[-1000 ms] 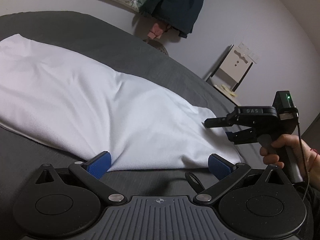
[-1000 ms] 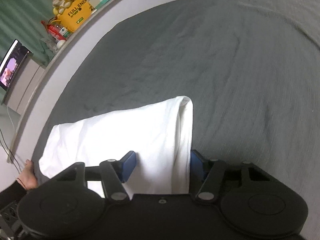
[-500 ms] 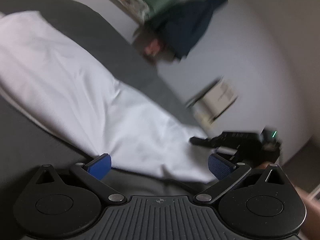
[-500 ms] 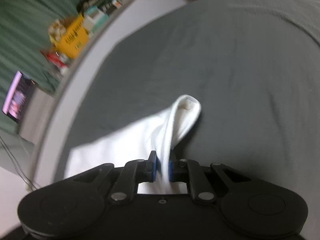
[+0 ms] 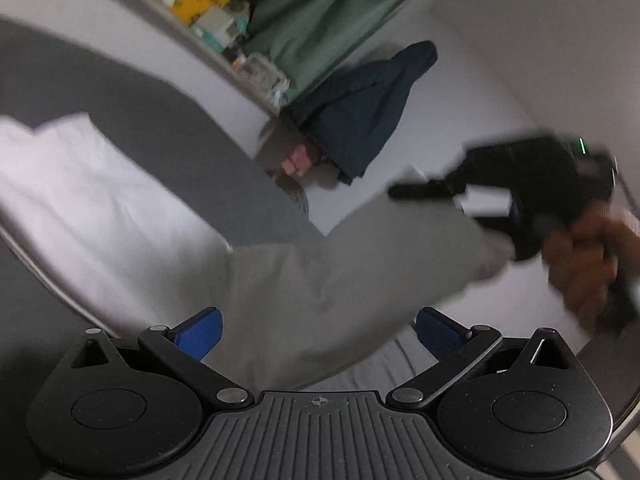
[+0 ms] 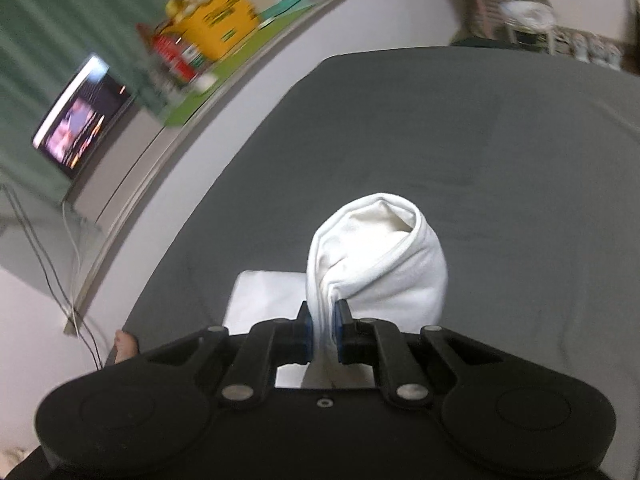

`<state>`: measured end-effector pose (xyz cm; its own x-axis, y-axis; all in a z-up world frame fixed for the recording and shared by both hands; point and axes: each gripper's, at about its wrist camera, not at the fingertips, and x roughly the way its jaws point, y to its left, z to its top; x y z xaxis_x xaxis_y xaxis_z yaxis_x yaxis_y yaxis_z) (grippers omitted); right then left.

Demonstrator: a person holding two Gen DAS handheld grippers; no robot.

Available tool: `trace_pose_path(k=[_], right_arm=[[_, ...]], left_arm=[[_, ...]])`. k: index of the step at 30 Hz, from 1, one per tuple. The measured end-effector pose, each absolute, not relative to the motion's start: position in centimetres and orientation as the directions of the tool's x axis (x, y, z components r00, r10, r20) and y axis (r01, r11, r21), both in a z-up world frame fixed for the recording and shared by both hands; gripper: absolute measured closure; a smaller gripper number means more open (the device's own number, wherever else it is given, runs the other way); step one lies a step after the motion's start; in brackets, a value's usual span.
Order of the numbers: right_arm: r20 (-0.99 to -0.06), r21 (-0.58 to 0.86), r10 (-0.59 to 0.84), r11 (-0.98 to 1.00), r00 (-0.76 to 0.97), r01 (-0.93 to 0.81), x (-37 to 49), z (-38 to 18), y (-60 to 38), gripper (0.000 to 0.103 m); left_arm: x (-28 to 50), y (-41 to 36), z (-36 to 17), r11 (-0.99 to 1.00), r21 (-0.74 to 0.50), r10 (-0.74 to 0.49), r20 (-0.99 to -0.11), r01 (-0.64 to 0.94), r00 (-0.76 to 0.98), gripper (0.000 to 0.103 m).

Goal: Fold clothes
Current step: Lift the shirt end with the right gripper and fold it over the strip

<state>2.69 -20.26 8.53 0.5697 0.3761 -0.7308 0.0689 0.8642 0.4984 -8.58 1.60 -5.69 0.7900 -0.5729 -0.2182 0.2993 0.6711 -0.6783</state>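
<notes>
A white garment point(image 5: 120, 216) lies on the dark grey bed point(image 5: 132, 104). Its near end is lifted off the bed and stretches toward the right. My right gripper point(image 6: 321, 330) is shut on that end of the white garment point(image 6: 376, 256), which bunches up above the blue pads point(image 6: 305, 330). In the left wrist view the right gripper point(image 5: 516, 192) is raised at the right, blurred, held by a hand. My left gripper point(image 5: 318, 334) is open and empty, with the lifted cloth passing between its blue pads point(image 5: 200, 334).
A shelf with a yellow box point(image 6: 222, 26) and clutter runs along the bed's far side. A lit screen point(image 6: 80, 116) stands at the left. A dark blue garment point(image 5: 360, 120) hangs on the white wall. A wicker chair point(image 6: 516, 4) is at the back right.
My right gripper closed on the garment's end and lifted it up off the bed. Both cameras swung upward. My left gripper stayed open.
</notes>
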Motion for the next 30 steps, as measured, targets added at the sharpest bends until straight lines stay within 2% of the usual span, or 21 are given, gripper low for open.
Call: trace_pose_path(k=[6, 13, 18, 22, 25, 27, 28, 30], right_arm=[[-0.802, 0.376, 0.340, 0.926, 0.491, -0.026, 6.6, 10.0, -11.6, 0.092], [-0.878, 0.278, 0.292, 0.956, 0.378, -0.093, 11.9, 7.1, -2.6, 0.092], [-0.922, 0.217, 0.256, 0.963, 0.290, -0.158, 14.5, 4.2, 2.4, 0.101], [-0.944, 0.160, 0.216, 0.960, 0.248, -0.229, 16.3, 1.9, 5.5, 0.102], [-0.951, 0.139, 0.204, 0.954, 0.233, -0.267, 16.7, 1.1, 6.8, 0.095], [-0.952, 0.135, 0.205, 0.948, 0.228, -0.290, 16.4, 1.3, 7.0, 0.072], [-0.953, 0.112, 0.191, 0.944, 0.237, -0.311, 15.9, 1.6, 7.1, 0.067], [-0.957, 0.066, 0.163, 0.929, 0.241, -0.365, 14.6, 2.2, 7.2, 0.050]], left_arm=[[-10.7, 2.8, -4.5, 0.759, -0.578, -0.489, -0.202, 0.300, 0.849, 0.000], [-8.6, 4.9, -5.9, 0.782, -0.609, -0.382, -0.304, 0.131, 0.873, 0.000], [-6.7, 6.0, -6.4, 0.829, -0.559, -0.267, -0.393, 0.002, 0.880, 0.000], [-5.7, 7.4, -8.1, 0.782, -0.617, -0.239, -0.433, -0.092, 0.869, 0.000], [-5.8, 7.6, -8.1, 0.781, -0.616, -0.218, -0.419, -0.100, 0.881, 0.000], [-5.8, 7.3, -7.6, 0.795, -0.597, -0.189, -0.418, -0.111, 0.889, 0.000], [-5.8, 7.2, -7.3, 0.801, -0.587, -0.175, -0.416, -0.116, 0.892, 0.000], [-6.0, 6.8, -6.7, 0.817, -0.567, -0.163, -0.399, -0.103, 0.903, 0.000]])
